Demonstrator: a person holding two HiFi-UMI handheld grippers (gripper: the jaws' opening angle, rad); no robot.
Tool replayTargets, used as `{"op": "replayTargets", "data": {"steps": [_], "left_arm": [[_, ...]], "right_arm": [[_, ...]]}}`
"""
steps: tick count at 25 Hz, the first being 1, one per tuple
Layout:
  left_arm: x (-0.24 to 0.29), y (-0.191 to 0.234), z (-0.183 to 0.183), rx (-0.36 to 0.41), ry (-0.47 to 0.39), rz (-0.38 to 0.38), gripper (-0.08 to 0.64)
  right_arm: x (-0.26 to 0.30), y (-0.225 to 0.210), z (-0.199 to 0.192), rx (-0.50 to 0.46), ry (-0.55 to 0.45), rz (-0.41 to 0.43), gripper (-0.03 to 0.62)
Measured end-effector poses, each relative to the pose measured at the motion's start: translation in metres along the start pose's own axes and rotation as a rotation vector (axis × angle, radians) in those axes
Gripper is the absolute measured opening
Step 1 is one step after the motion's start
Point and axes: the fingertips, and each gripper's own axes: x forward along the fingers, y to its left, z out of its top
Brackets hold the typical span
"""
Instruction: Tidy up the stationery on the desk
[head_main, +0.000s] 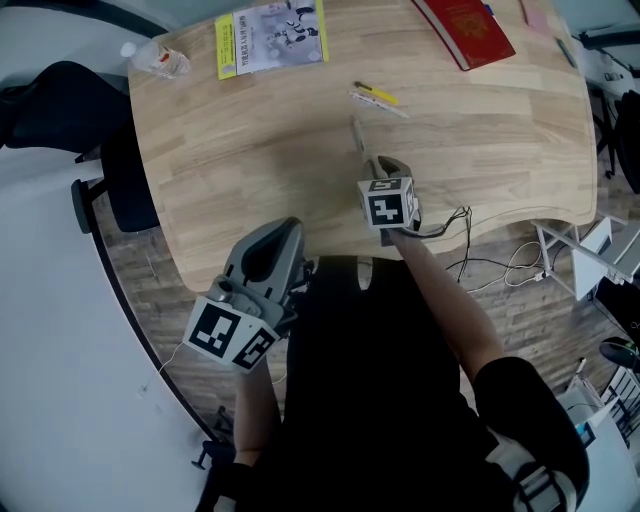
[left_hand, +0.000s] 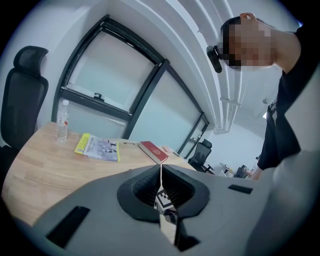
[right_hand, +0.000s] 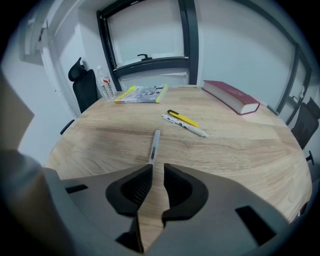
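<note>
The wooden surface is bare through its middle and near side, leaving open room all round the grey pen, which lies alone and points toward 12 o'clock. A yellow pen and a white pen lie side by side just past it at 1 o'clock. Along the far edge sit a water bottle at 10 o'clock, a booklet at 11 and a red book at 1.

The right gripper leans steeply down, its tips just short of the grey pen's near end. Its fingers stand a narrow gap apart with nothing between them. The left gripper hangs at the near edge, at 7 o'clock from the right one, aimed nearly level. Its fingers are closed together and empty.
</note>
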Motion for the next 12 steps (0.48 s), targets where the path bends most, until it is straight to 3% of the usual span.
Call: {"op": "replayTargets", "data": {"steps": [12], "left_arm": [[0.023, -0.031, -0.007, -0.012, -0.016, 0.029, 0.038]], "right_arm": [[-0.001, -0.053, 0.043, -0.233, -0.069, -0.014, 0.111]]}}
